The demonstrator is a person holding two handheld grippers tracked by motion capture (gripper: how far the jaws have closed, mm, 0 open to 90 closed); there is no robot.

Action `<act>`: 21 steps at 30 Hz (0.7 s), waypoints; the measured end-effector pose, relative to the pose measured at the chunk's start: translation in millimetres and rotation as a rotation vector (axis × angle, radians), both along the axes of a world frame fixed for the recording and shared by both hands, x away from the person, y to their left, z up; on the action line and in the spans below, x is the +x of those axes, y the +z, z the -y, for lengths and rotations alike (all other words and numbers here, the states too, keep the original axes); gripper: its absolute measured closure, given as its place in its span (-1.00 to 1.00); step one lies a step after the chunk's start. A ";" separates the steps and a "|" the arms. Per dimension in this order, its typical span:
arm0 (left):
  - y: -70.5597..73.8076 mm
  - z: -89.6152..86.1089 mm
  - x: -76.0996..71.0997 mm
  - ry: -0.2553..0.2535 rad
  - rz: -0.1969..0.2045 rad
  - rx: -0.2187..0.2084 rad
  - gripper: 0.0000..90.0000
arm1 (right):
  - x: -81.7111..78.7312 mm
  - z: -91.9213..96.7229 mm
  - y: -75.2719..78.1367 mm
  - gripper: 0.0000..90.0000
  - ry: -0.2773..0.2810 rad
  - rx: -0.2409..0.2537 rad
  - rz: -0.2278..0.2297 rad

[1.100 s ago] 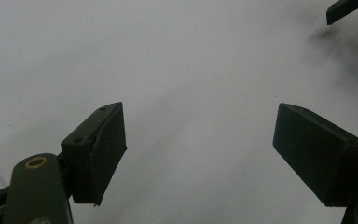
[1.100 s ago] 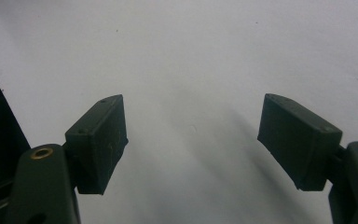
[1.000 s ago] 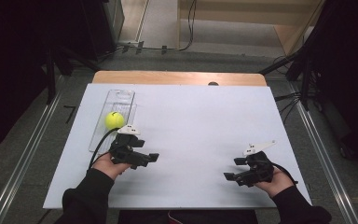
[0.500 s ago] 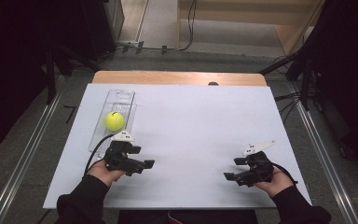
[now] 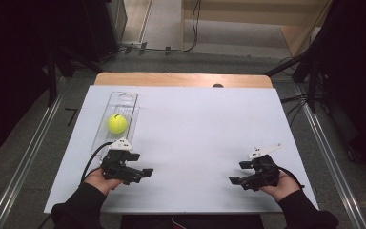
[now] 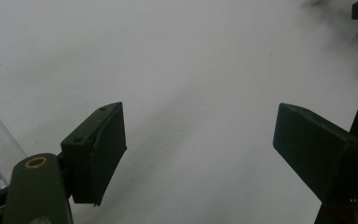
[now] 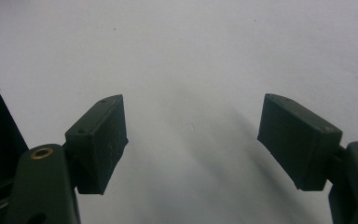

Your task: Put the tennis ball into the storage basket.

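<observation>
Item 1: tennis ball point(image 5: 117, 123), yellow-green. Lies inside a clear plastic tray point(image 5: 124, 98), about mid-length, at roughly ten o'clock on the worktop point(image 5: 205, 124). The tray's raised walls likely serve to stop the ball rolling off.

Item 2: left gripper point(image 5: 140, 173). Held low over the worktop at about seven o'clock, just off the tray's near end, apart from the ball. Fingers point(image 6: 95, 151) stand partly open with nothing between them, bare white surface showing through the gap. It points toward three o'clock, away from the ball, so it does not look posed to reach.

Item 3: right gripper point(image 5: 236, 181). At about five o'clock, well apart from ball and tray. Fingers point(image 7: 98, 142) spread wide, empty, over bare worktop; probably parked in a resting pose.

Item 4: worktop, white sheet over a wooden top point(image 5: 181, 78) showing at twelve o'clock.
</observation>
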State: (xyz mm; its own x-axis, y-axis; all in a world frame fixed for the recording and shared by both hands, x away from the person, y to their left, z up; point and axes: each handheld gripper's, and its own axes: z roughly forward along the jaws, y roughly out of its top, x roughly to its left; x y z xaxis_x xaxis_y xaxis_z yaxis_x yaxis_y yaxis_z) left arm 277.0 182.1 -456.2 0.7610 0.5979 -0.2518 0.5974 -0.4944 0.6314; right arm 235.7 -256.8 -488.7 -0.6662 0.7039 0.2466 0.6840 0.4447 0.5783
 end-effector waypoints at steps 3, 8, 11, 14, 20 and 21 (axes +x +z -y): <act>-0.7 0.2 -2.2 -0.011 0.005 0.006 -0.60 | -0.1 0.0 0.1 -0.52 -0.002 -0.001 -0.003; -1.1 -0.1 -4.4 -0.020 0.004 0.013 -0.60 | -0.2 -0.1 -0.1 -0.52 -0.003 -0.003 -0.003; -1.5 -0.2 -5.2 -0.027 0.005 0.023 -0.60 | -0.1 0.1 -0.1 -0.52 -0.002 -0.003 -0.003; -1.5 -0.6 -4.8 -0.027 0.000 0.020 -0.60 | -0.2 -0.2 -0.2 -0.52 -0.002 -0.003 -0.003; -1.5 -0.6 -4.8 -0.028 0.000 0.021 -0.60 | -0.2 -0.2 -0.2 -0.52 -0.002 -0.003 -0.002; -1.5 -0.6 -4.8 -0.028 0.001 0.021 -0.60 | -0.2 -0.2 -0.2 -0.52 -0.002 -0.003 -0.003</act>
State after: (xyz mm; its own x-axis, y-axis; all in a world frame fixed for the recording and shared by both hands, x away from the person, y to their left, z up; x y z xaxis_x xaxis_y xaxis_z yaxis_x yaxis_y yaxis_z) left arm 272.2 182.7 -457.7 0.7775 0.5819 -0.2386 0.5829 -0.5241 0.6210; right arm 235.5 -256.5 -488.9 -0.6641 0.7059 0.2463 0.6864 0.4451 0.5751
